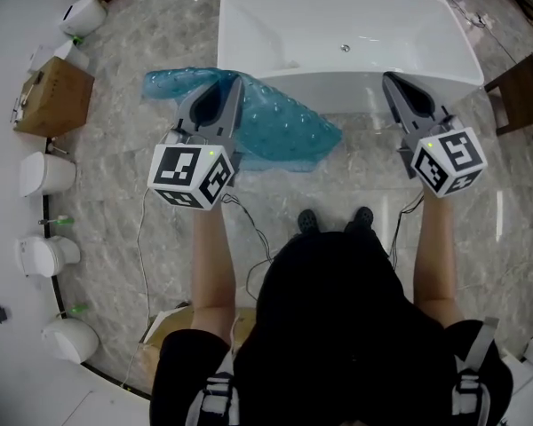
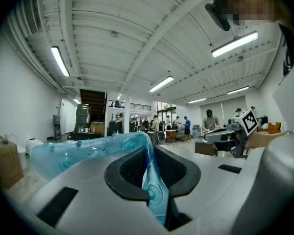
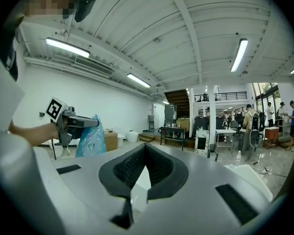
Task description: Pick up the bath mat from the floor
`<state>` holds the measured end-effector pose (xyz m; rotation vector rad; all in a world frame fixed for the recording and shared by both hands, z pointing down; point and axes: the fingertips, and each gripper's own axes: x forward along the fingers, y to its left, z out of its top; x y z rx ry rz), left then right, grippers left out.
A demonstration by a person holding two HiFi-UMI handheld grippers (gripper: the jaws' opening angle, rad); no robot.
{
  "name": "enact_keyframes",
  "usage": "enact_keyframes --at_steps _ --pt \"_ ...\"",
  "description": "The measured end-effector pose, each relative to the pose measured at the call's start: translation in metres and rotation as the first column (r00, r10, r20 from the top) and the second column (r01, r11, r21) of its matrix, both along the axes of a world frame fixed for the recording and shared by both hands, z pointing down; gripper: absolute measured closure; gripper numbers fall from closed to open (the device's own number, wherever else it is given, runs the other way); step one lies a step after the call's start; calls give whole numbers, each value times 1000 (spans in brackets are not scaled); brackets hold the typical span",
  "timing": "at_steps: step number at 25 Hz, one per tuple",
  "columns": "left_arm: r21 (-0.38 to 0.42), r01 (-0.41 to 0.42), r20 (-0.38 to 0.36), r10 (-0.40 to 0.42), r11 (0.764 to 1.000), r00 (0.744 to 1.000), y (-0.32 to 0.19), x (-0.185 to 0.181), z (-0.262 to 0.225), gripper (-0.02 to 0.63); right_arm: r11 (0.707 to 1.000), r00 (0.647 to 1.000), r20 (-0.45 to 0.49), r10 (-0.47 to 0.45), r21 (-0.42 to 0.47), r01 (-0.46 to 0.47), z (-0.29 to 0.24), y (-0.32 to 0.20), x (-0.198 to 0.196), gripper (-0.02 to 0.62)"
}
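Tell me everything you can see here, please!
bath mat: one, see-through blue, hanging from the left tool
bathtub: one, white, ahead of the person
toilets: four, white, along the left wall
cardboard boxes: two, brown, one far left, one lower left
stool: one, dark brown, right of the bathtub
floor: grey marble, under everything
left tool: one, grey, shut on the bath mat
right tool: one, grey, shut, empty
shoes: two, black, near the bathtub

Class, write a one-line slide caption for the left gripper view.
Left gripper shut on the blue bath mat edge; right gripper alongside.
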<state>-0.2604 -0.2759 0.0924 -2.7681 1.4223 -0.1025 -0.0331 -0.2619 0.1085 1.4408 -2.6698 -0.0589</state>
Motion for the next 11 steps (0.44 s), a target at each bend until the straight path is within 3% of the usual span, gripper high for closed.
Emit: enact_keyframes --at_steps 11 --pt "8 -8 -13 8 1000 1000 1 -2 -7 555 999 1000 13 -24 26 24 -14 -1 -8 583"
